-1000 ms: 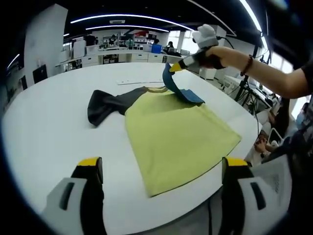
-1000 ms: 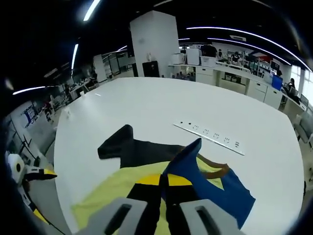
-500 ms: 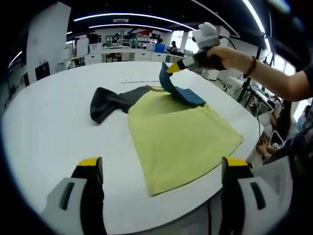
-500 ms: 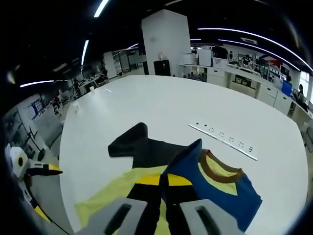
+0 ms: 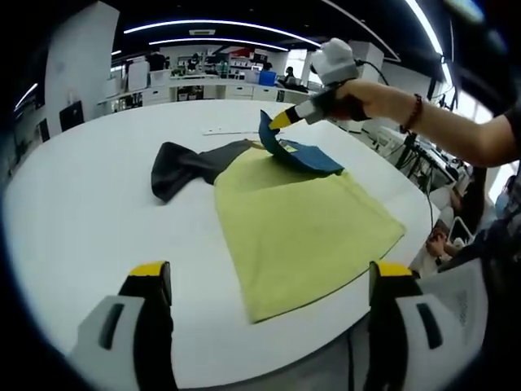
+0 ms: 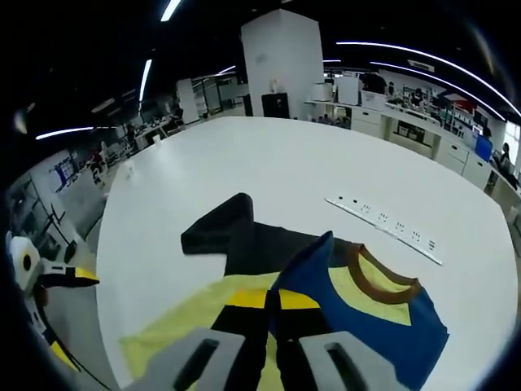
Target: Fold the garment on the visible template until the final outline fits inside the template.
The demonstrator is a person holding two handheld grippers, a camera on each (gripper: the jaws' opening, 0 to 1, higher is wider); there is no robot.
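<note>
- Right gripper (image 6: 272,308), held in a person's hand (image 5: 364,96), pinched the blue sleeve (image 6: 303,265) between its 2 jaws, lifting it over the garment (image 5: 301,224).
- Left gripper (image 5: 269,285) hovered with jaws spread wide, near the table (image 5: 73,212) edge, holding nothing.
- Yellow-green garment lay flat on the white table, its dark sleeve (image 5: 189,164) stretched aside.
- Brown collar (image 6: 379,281) showed beside the blue sleeve; a white power strip (image 6: 384,229) lay beyond.

Right claw (image 5: 275,124) carried blue sleeve (image 5: 286,147) inward over shirt (image 5: 301,228).
</note>
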